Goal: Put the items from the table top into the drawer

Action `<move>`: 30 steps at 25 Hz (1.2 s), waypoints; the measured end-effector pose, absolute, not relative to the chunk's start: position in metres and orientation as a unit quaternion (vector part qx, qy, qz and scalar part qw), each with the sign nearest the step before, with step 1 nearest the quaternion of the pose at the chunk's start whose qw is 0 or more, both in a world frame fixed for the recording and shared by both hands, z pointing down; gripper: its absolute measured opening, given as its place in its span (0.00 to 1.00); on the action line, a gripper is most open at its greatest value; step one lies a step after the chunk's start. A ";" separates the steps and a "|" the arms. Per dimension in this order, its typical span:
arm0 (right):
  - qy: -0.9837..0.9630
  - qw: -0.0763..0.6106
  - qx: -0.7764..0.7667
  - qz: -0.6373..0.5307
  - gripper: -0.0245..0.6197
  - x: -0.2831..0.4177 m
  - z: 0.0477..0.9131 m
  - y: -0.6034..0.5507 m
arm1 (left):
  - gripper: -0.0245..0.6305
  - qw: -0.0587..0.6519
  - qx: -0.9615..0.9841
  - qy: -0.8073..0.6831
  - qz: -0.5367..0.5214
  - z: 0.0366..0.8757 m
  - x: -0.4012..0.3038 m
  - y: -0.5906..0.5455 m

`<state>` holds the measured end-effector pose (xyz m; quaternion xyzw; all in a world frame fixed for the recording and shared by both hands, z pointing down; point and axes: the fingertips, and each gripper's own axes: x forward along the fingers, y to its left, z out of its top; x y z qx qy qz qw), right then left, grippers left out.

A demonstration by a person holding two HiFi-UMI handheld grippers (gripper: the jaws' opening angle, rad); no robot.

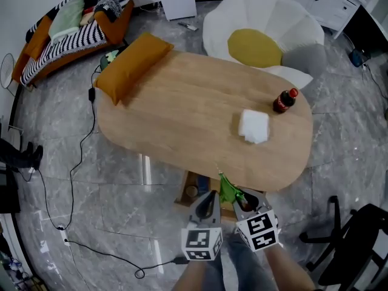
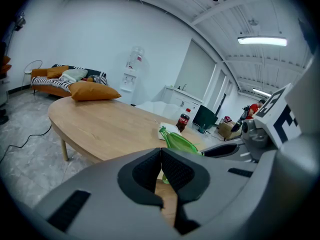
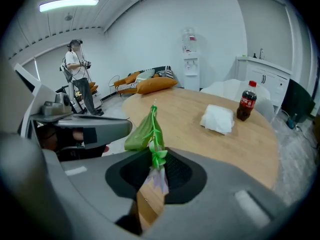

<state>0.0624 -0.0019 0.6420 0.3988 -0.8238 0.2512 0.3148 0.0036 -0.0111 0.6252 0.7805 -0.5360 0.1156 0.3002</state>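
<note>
My right gripper (image 1: 237, 200) is shut on the stem of a green leafy sprig (image 3: 146, 128) with a pale petal at its base, and the sprig sticks up out of the jaws (image 3: 157, 165). The sprig (image 1: 228, 188) hangs at the table's near edge, above the open wooden drawer (image 1: 189, 190). Just left of it, my left gripper (image 1: 210, 199) is shut with nothing in it, its pads (image 2: 161, 154) touching. On the oval wooden table (image 1: 182, 114) lie a white tissue pack (image 1: 253, 126) and a cola bottle (image 1: 285, 100) at the right end.
An orange cushion (image 1: 130, 65) lies on the table's far left corner. A white beanbag seat (image 1: 260, 35) stands behind the table, a striped sofa (image 1: 66, 26) at the far left. A cable (image 1: 73, 180) runs over the floor, a black chair (image 1: 357, 241) is at the right. A person (image 3: 77, 74) stands far off.
</note>
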 end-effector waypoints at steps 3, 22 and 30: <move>-0.825 0.319 0.391 0.254 0.14 0.064 0.649 0.006 | 0.05 0.304 0.778 -0.537 0.119 0.632 0.007 -0.004; -0.820 0.370 0.332 0.284 0.14 0.072 0.716 0.052 | 0.05 0.340 0.753 -0.543 0.150 0.690 0.020 0.028; -0.814 0.381 0.321 0.299 0.14 0.074 0.742 0.058 | 0.05 0.356 0.742 -0.545 0.159 0.713 0.023 0.035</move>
